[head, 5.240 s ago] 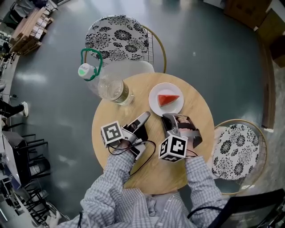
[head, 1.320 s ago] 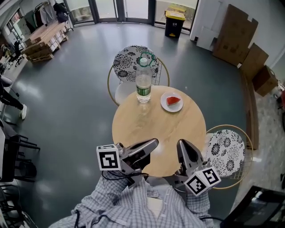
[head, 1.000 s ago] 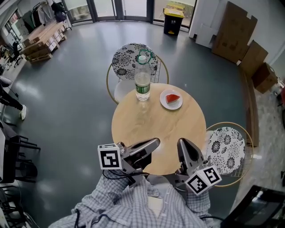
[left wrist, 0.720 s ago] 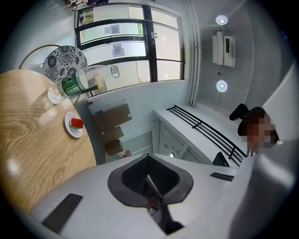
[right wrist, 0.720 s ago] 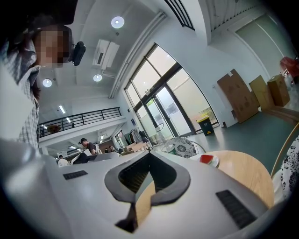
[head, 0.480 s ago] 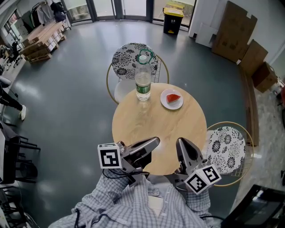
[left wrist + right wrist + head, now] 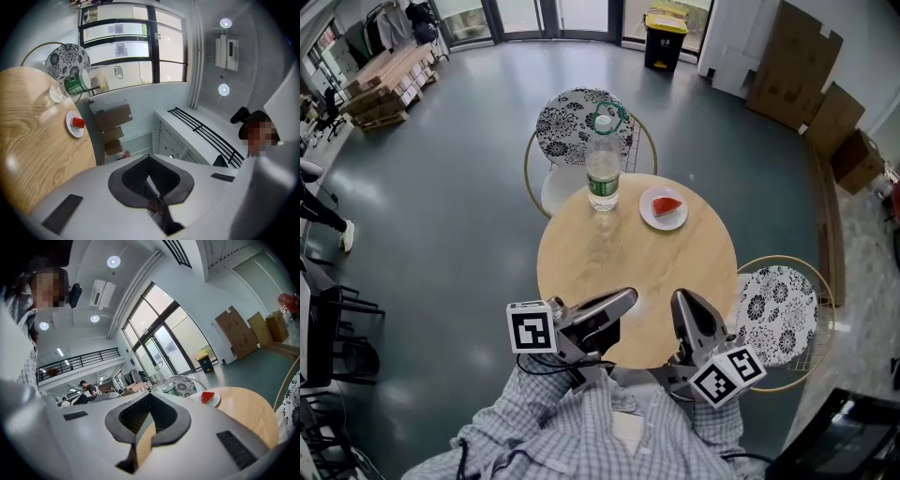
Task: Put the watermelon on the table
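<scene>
A red watermelon slice (image 7: 666,205) lies on a small white plate (image 7: 650,218) at the far right of the round wooden table (image 7: 628,262). The slice (image 7: 78,123) shows small in the left gripper view, and likewise (image 7: 207,397) in the right gripper view. My left gripper (image 7: 628,298) hangs over the table's near edge, shut and empty. Beside it my right gripper (image 7: 680,300) also points toward the plate, its jaws together with nothing in them. Both are well short of the plate.
A clear water bottle (image 7: 603,178) with a green handle stands at the table's far edge, left of the plate. One patterned chair (image 7: 581,117) sits behind the table, another (image 7: 783,319) at its right. Cardboard boxes (image 7: 811,66) lean at the back right.
Five seconds ago both grippers were over the table close to the plate; now they are drawn back to the near edge. Over the last second nothing has visibly moved.
</scene>
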